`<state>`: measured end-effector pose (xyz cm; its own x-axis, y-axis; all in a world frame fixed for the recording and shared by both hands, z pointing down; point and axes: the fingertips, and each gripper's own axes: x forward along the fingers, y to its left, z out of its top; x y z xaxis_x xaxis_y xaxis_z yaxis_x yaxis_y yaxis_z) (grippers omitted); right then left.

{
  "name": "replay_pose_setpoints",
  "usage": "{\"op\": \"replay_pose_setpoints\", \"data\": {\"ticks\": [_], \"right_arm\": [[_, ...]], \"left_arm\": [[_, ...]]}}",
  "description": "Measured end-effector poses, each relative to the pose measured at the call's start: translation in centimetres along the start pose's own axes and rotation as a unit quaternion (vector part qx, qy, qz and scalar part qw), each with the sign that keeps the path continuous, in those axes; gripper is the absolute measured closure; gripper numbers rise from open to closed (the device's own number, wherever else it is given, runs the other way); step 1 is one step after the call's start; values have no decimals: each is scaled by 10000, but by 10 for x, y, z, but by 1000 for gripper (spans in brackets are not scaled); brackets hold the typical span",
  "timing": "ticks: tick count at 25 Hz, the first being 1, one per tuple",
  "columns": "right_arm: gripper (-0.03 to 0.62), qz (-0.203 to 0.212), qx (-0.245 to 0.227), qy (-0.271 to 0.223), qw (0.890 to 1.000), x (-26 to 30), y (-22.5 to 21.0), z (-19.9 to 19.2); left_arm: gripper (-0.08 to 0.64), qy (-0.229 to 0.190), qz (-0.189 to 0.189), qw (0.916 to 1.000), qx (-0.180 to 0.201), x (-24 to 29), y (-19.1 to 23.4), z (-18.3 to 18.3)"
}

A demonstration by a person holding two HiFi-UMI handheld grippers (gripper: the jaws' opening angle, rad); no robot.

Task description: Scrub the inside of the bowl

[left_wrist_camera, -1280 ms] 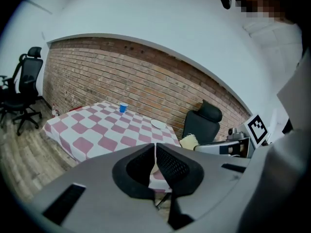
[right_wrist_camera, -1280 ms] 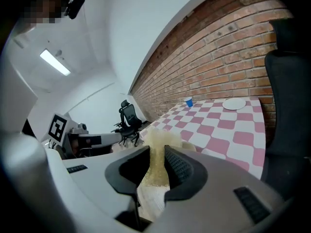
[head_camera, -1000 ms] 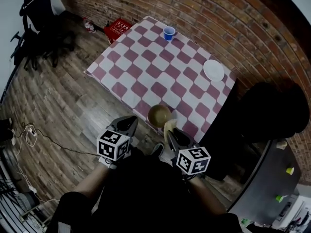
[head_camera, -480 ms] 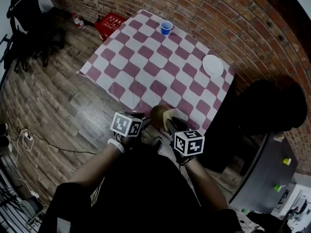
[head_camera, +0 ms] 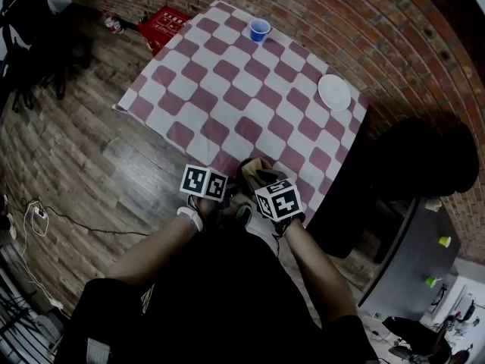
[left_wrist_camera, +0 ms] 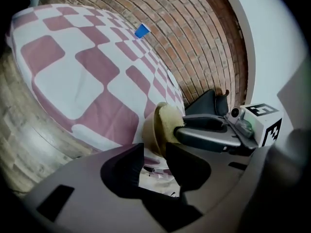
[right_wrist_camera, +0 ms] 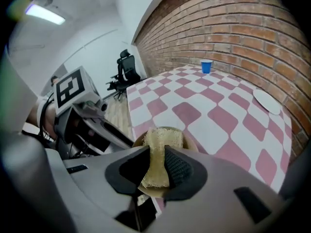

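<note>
I have the right gripper (right_wrist_camera: 156,155) clamped on a yellowish scrubbing sponge (right_wrist_camera: 160,147): the jaws are narrow, with the pads pressing on its two flat sides. The sponge's free end sticks out ahead of the jaws and reaches over the mouth of the tan bowl (right_wrist_camera: 191,142). I cannot tell whether it presses on the inner wall.

The bowl sits on the checked tablecloth (head_camera: 227,89) at the table's near edge, closer to the right-hand corner than the left, right in front of me.

My left gripper (left_wrist_camera: 154,152) has just opened its jaws. They stand wide with nothing between them, only cloth and floor beyond. It hangs just beside the bowl on its left, off the table's near edge, and its view shows the bowl's outer side and the right gripper's finger lying across the sponge.

Well apart from the bowl, a blue cup (head_camera: 259,29) stands at the far edge. A white plate (head_camera: 334,92) lies near the far right corner, by the brick wall (head_camera: 356,29).
</note>
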<state>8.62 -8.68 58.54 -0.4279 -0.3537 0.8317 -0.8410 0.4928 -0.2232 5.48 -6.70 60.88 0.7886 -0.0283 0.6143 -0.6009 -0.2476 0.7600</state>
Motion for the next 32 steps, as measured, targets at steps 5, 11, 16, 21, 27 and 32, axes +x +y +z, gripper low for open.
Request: {"op": "replay_pose_setpoints", "data": {"ticks": [5,11,16,21,27,32], "right_arm": [[489,-13,-1248,581,9905,3,8,-9],[489,-452,-3554,1412,9229,3,6,-23],[489,-885,-4662,1682,8640,2,3,-24],[489,-525,-2521,1085,9602,-4,-4,-9],[489,-273,-1508,779,9851,-6,-9,2],[489,-401,-2862,1226,9495,-3,3,-14]], "left_arm": [[433,-65,-62,10000,18,-3,3,13],[482,-141,-138,9998,54,-2,2,28],[485,-268,-73,9994,218,-7,-1,37],[411,-67,-55,9995,308,-10,-9,17],[410,-87,-191,9995,-219,2,-4,6],[509,-293,-398,9978,-453,-4,-4,20]]}}
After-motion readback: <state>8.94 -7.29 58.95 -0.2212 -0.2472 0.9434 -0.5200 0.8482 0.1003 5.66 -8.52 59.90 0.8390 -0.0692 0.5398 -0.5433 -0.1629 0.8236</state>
